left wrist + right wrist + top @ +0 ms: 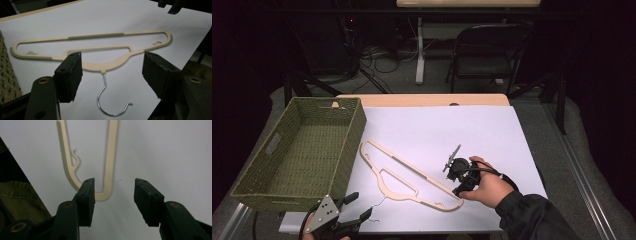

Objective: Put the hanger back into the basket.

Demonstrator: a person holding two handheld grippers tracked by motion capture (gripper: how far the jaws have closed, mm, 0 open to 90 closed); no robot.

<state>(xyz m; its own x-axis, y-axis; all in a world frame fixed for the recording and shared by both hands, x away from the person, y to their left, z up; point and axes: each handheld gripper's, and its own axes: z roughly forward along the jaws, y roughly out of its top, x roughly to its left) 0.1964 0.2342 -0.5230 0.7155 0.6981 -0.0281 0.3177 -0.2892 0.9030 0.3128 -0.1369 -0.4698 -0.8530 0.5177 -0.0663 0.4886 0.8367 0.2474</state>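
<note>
The right gripper (460,176), jaws apart, straddled the cream plastic hanger's (409,176) end near the table's (482,130) front edge; closing comes next. The left gripper (357,207) waited, unclenched.

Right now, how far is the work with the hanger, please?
Done: little that shows. The hanger lies flat on the white sheet, beside the woven basket. In hand: the right hand-held gripper is at the hanger's end, jaws apart, not pressing. The left hand-held gripper stands open near the wire hook. Left: probably gripping and lifting it.
</note>
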